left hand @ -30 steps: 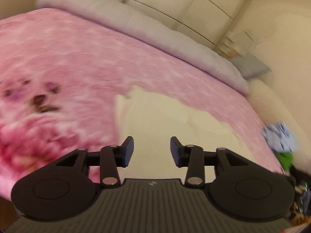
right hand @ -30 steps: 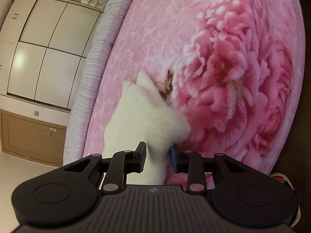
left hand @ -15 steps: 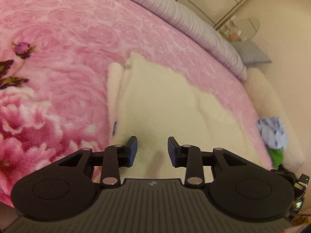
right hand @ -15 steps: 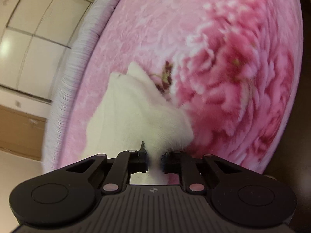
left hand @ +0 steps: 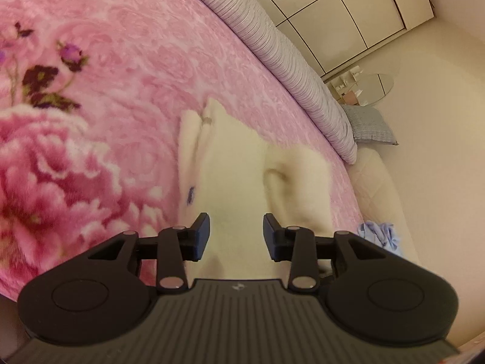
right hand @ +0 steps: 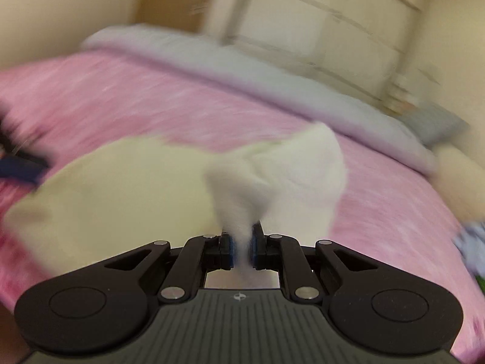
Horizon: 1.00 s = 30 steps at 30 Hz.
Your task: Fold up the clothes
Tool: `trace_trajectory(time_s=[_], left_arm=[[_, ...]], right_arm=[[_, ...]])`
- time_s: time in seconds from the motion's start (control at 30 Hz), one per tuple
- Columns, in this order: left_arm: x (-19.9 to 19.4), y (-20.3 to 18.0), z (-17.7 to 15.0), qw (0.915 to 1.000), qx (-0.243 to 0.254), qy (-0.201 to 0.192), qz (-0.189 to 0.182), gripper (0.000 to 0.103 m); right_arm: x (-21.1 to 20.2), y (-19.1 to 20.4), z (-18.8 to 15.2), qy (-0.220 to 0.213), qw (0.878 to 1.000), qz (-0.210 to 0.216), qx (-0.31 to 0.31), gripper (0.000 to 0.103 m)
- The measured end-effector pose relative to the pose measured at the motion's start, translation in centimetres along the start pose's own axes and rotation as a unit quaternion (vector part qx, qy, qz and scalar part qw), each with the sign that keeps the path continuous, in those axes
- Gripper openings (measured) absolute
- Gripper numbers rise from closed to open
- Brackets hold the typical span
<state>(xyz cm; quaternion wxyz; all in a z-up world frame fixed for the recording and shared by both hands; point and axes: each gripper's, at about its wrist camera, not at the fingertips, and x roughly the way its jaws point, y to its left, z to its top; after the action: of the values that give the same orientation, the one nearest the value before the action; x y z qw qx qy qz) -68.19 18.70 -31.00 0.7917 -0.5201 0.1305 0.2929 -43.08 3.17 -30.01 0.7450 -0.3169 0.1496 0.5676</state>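
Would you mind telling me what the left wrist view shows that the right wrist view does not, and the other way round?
Only the left wrist view shows the left gripper, jaws apart with nothing pinched, above the cream garment, plus the large flower print and a round mirror. Only the right wrist view, which is blurred, shows the right gripper shut on a bunched white fold of that garment. Both show the pink blanket, the striped grey bedding along its far edge and the cream wardrobe doors.
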Motion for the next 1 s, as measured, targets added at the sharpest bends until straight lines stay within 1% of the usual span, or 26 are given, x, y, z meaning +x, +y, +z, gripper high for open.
trace_trajectory(time_s=[0.03,0.07,0.1,0.13,0.17,0.2,0.27,0.33,0.37,0.4,0.43,0.47,0.5,0.53,0.57,0.6,0.63,0.67,0.73,0.77,0.8,0.83,0.93,1.0], left_arm=[[0.0,0.0,-0.2,1.0000,-0.005,0.002,-0.003,0.033],[0.1,0.0,-0.3,0.9999,-0.009,0.005,-0.006,0.033],[0.1,0.0,-0.5,0.9998,-0.014,0.007,-0.009,0.033],[0.2,-0.1,-0.7,0.9997,-0.017,0.008,-0.013,0.034],[0.3,-0.2,-0.8,0.9996,-0.020,0.010,-0.018,0.035],[0.4,-0.4,-0.9,0.9993,-0.024,0.012,-0.024,0.036],[0.7,-0.7,-1.0,0.9986,-0.034,0.015,-0.037,0.040],[1.3,-0.8,-1.1,0.9973,-0.049,0.021,-0.050,0.043],[1.7,-0.8,-1.1,0.9965,-0.058,0.025,-0.056,0.043],[2.3,-0.9,-1.1,0.9955,-0.067,0.029,-0.061,0.044],[2.9,-0.9,-1.1,0.9943,-0.077,0.033,-0.066,0.047],[3.7,-1.0,-1.0,0.9928,-0.090,0.034,-0.072,0.052],[4.4,-1.0,-1.0,0.9910,-0.103,0.036,-0.078,0.055],[5.1,-1.0,-0.9,0.9889,-0.116,0.038,-0.084,0.060],[5.9,-1.0,-0.8,0.9865,-0.130,0.041,-0.090,0.066],[6.7,-1.0,-0.7,0.9844,-0.143,0.044,-0.094,0.066],[7.5,-1.1,-0.5,0.9839,-0.147,0.045,-0.091,0.067],[8.3,-1.4,-0.3,0.9841,-0.145,0.047,-0.090,0.068],[9.6,-2.0,-0.1,0.9849,-0.137,0.054,-0.092,0.071],[10.2,-2.3,0.0,0.9853,-0.131,0.057,-0.093,0.071],[10.8,-2.6,0.1,0.9859,-0.123,0.063,-0.095,0.071],[11.4,-3.0,0.2,0.9864,-0.115,0.069,-0.096,0.071],[13.5,-4.1,0.5,0.9881,-0.090,0.085,-0.091,0.071],[14.6,-4.9,0.5,0.9884,-0.073,0.093,-0.094,0.071]], right_arm=[[0.5,0.9,-0.2,0.009,1.000,0.019,-0.016,0.018],[0.6,1.6,-0.5,0.010,0.999,0.030,-0.031,0.028],[0.6,2.1,-0.7,0.006,0.998,0.038,-0.044,0.035],[0.5,2.3,-0.8,0.006,0.998,0.051,-0.045,0.052],[0.3,2.0,-0.8,0.008,0.997,0.072,-0.037,0.067],[0.0,1.2,-0.8,0.006,0.996,0.093,-0.019,0.070],[-1.0,-0.7,-0.8,-0.002,0.991,0.131,0.024,0.071],[-2.2,-3.9,-0.9,-0.014,0.983,0.158,0.092,0.071],[-2.8,-6.0,-1.2,-0.022,0.975,0.170,0.141,0.071],[-3.2,-8.1,-1.7,-0.027,0.964,0.176,0.195,0.071],[-3.7,-10.3,-2.2,-0.031,0.951,0.180,0.250,0.070],[-3.9,-12.3,-3.0,-0.031,0.935,0.179,0.306,0.070],[-3.7,-14.6,-4.2,-0.023,0.912,0.168,0.374,0.069],[-3.1,-16.5,-5.4,-0.006,0.887,0.152,0.436,0.061],[-2.2,-18.0,-6.6,0.019,0.862,0.134,0.489,0.049],[-1.1,-19.3,-8.0,0.050,0.832,0.115,0.540,0.043],[-0.1,-20.0,-9.1,0.069,0.808,0.107,0.575,0.038],[0.9,-20.4,-9.9,0.081,0.788,0.104,0.601,0.035],[2.6,-20.4,-11.0,0.095,0.754,0.115,0.640,0.032],[3.2,-20.1,-11.3,0.101,0.742,0.120,0.652,0.031],[3.8,-19.6,-11.4,0.108,0.733,0.125,0.659,0.031],[4.4,-19.2,-11.3,0.110,0.730,0.130,0.662,0.031],[5.4,-18.5,-10.6,0.114,0.733,0.130,0.658,0.031],[5.9,-18.5,-10.1,0.118,0.738,0.129,0.652,0.031]])
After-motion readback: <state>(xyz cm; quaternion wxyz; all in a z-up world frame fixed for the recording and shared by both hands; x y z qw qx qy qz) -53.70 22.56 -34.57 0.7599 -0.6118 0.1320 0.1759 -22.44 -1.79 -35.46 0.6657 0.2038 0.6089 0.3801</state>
